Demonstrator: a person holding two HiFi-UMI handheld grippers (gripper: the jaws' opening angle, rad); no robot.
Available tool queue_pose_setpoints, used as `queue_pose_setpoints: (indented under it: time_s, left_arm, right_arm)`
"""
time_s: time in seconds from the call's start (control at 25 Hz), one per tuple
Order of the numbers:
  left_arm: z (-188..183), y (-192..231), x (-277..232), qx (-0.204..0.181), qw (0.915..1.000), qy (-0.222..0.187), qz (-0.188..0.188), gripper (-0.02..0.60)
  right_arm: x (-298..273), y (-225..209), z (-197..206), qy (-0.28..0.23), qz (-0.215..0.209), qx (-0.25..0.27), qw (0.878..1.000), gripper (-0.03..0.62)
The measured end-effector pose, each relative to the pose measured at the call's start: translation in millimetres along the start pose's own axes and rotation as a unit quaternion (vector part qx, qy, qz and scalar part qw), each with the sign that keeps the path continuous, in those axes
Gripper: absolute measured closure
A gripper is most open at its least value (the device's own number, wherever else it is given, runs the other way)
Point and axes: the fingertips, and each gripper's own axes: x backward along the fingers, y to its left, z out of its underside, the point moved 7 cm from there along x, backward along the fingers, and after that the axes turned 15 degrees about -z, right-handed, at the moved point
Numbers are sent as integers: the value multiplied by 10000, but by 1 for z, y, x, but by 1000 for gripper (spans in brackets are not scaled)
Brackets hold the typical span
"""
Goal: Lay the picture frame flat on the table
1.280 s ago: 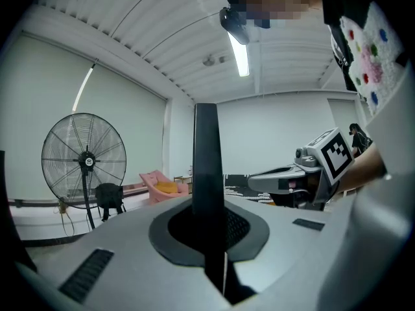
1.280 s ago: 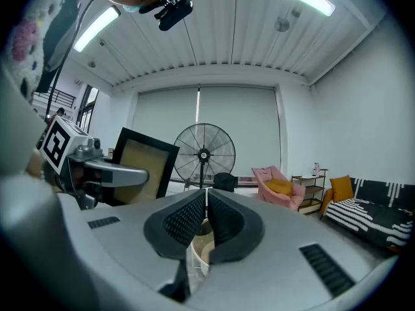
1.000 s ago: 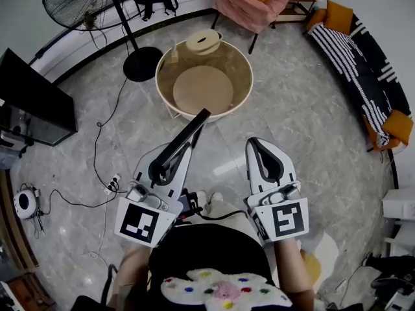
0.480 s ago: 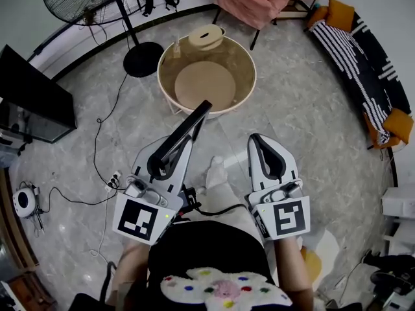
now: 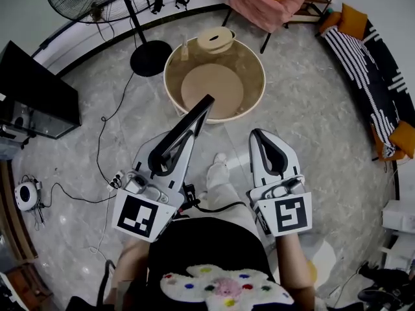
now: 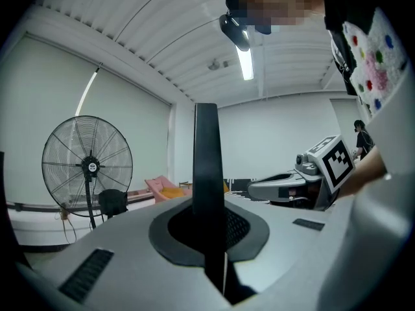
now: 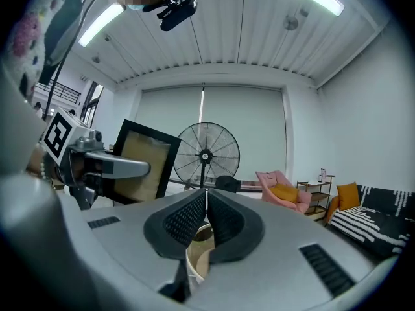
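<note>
The picture frame (image 5: 188, 129) is black and seen edge-on in the head view, slanting up toward the round table (image 5: 256, 102). My left gripper (image 5: 180, 142) is shut on its lower edge. In the left gripper view the frame (image 6: 207, 154) stands upright between the pads. In the right gripper view the frame (image 7: 144, 161) shows a tan panel, with the left gripper (image 7: 107, 167) clamped on it. My right gripper (image 5: 262, 141) is shut and holds nothing; its pads (image 7: 185, 219) meet in front of the table (image 7: 194, 261). The table has a pale rim and a wooden disc inside.
A small wooden piece (image 5: 216, 39) sits on the table's far rim. A standing fan's base (image 5: 150, 58) is left of the table, a black screen (image 5: 35, 92) farther left, cables (image 5: 104, 154) on the floor. A pink armchair (image 5: 262, 2) and striped sofa (image 5: 366, 54) lie beyond.
Both grippers and the held frame have come closer to the round table, which now looks larger and nearer. The grip on the frame is unchanged.
</note>
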Motion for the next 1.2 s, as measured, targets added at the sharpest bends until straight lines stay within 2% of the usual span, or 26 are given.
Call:
queue_pose_setpoints:
  time_s: [0.28,0.44,0.8,0.96,1.2]
  left_arm:
    - [-1,7,-47,50,9999,28,-141,558]
    - [-8,15,-75,-79,9995,-194,-222,558]
    - [-12,24,-135,-114,9989,-8,-455,558]
    - [-19,26,-159,-141,9983,-151,-539,558]
    - [-20,23,-180,-119,9980,-106,-605,558]
  right_arm:
    - [-34,-48,-4,-179,8,-124,9998,557]
    - [-53,-74,-8,-205,-61,-135,9997,557]
    - [-88,-128,-14,-201,-323,-141,9992,557]
    - [-98,-151,-14,-194,-403,-164,9989,557]
    - [-108,-173,-13,-220,-500,-201,9983,557]
